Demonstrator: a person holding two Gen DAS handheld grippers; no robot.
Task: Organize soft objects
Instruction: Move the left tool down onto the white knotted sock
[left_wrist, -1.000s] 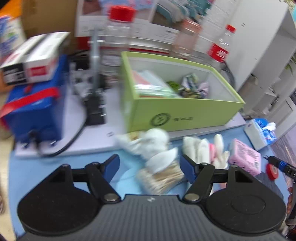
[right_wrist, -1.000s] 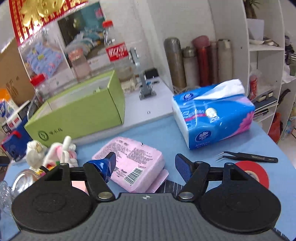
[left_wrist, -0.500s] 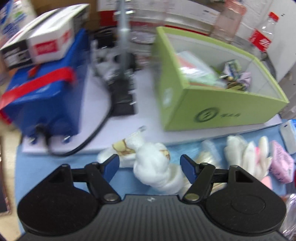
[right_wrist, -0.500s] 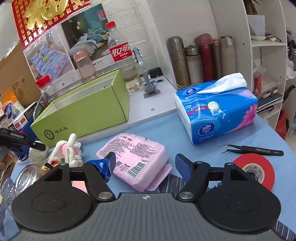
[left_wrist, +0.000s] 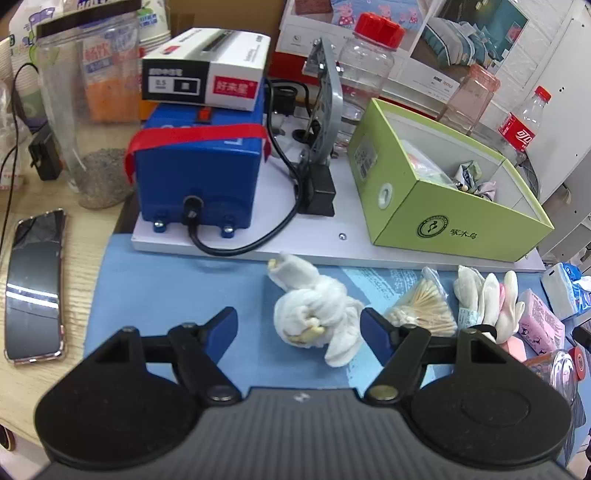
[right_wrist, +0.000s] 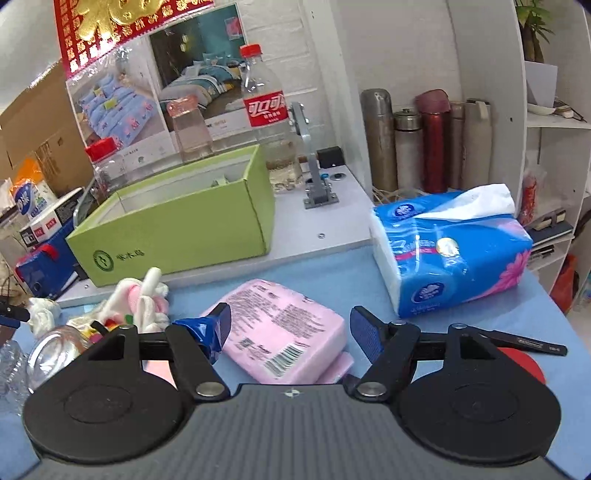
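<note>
A knotted white cloth bundle (left_wrist: 317, 314) lies on the blue mat, between and just beyond the fingers of my left gripper (left_wrist: 299, 326), which is open and does not touch it. To its right lie a bag of cotton swabs (left_wrist: 424, 306) and a white-and-pink plush toy (left_wrist: 491, 299). The green box (left_wrist: 461, 229) behind holds a few soft items. My right gripper (right_wrist: 290, 330) hangs open over a pink soft pack (right_wrist: 284, 332), not touching it. A blue tissue pack (right_wrist: 454, 254) sits to its right. The plush toy (right_wrist: 140, 299) and the green box (right_wrist: 177, 229) lie left.
A blue machine (left_wrist: 199, 166) with a cable and a white box on top stands on a white board behind the mat. A phone (left_wrist: 35, 288) lies at left. Bottles, a clear jar and flasks (right_wrist: 424, 144) line the back. Black tweezers (right_wrist: 532, 345) and red tape lie at right.
My left gripper has swung left across the mat, so the white cloth bundle now lies between its fingers and the green box sits to the right. The right gripper has barely shifted.
</note>
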